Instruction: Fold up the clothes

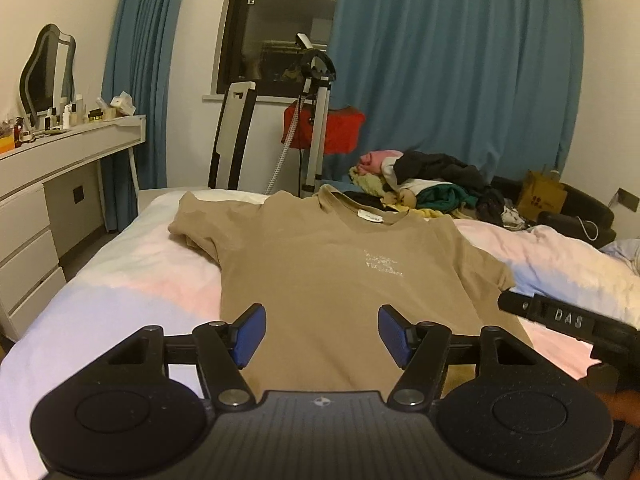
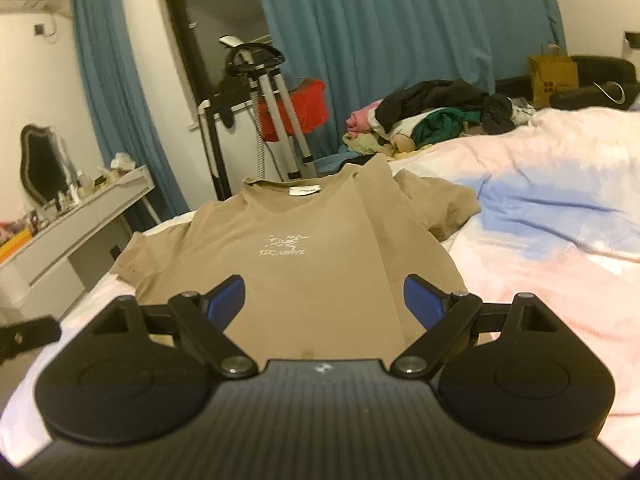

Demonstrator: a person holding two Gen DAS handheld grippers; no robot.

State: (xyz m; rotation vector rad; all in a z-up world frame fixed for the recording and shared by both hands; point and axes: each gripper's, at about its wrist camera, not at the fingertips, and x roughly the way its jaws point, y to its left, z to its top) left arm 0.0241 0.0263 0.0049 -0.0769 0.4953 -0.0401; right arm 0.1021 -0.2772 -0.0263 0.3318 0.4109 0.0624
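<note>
Blue ribbed pads on my left gripper (image 1: 319, 334) and right gripper (image 2: 323, 302): both sets of jaws apart, holding nothing. Between and beyond them, tan T-shirt (image 1: 332, 280) lies front-up on soft pastel bedding (image 1: 120, 292); white chest print. Clothes pile (image 1: 424, 184) past collar, blue curtains (image 1: 452, 60) behind.

teal curtains (image 1: 452, 68), dark window (image 1: 276, 28), white vanity desk (image 1: 68, 148), wavy mirror (image 1: 46, 72), cream walls
</note>
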